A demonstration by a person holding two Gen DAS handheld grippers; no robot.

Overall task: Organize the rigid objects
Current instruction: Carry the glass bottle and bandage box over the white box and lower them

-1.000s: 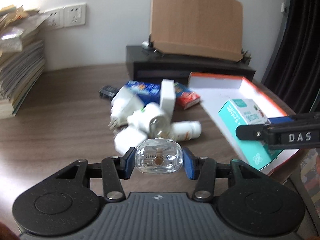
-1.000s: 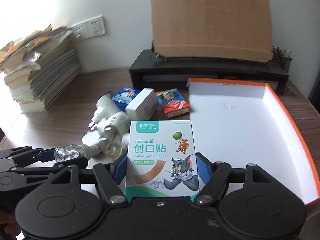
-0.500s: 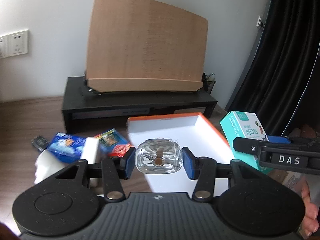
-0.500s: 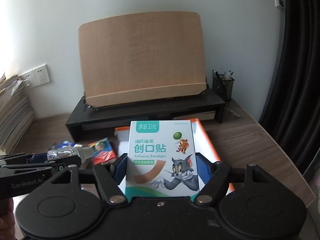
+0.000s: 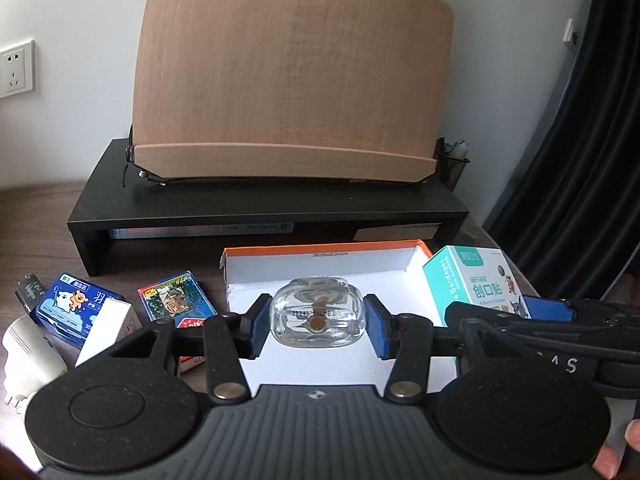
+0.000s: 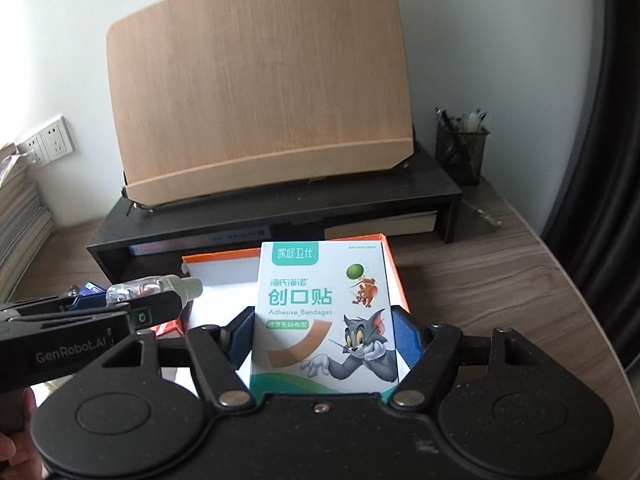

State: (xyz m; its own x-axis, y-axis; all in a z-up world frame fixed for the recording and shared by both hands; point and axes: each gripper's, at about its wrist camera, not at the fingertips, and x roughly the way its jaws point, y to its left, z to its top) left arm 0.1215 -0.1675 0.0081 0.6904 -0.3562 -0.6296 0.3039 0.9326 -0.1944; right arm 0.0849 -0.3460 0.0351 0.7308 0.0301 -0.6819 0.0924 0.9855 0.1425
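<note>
My left gripper [image 5: 316, 326] is shut on a clear glass bottle [image 5: 317, 316], held above the white inside of the orange-edged box [image 5: 320, 254]. From the right wrist view the bottle [image 6: 144, 290] shows at the left with a grey cap. My right gripper [image 6: 324, 340] is shut on a teal and white bandage box [image 6: 320, 312] with a cartoon cat, held upright over the orange-edged box [image 6: 218, 258]. The bandage box [image 5: 472, 280] shows at the right in the left wrist view.
A black monitor riser [image 5: 264, 212] with a wooden book stand [image 5: 292, 80] stands behind the box. Left of it lie a blue carton [image 5: 74, 304], a red card pack [image 5: 176, 294], a white carton [image 5: 108, 330] and a white plug-in device [image 5: 24, 360]. A mesh pen cup [image 6: 460, 152] stands far right.
Both grippers swung right from the pile of objects to over the orange-edged box, moving closer to it, each still holding its object.
</note>
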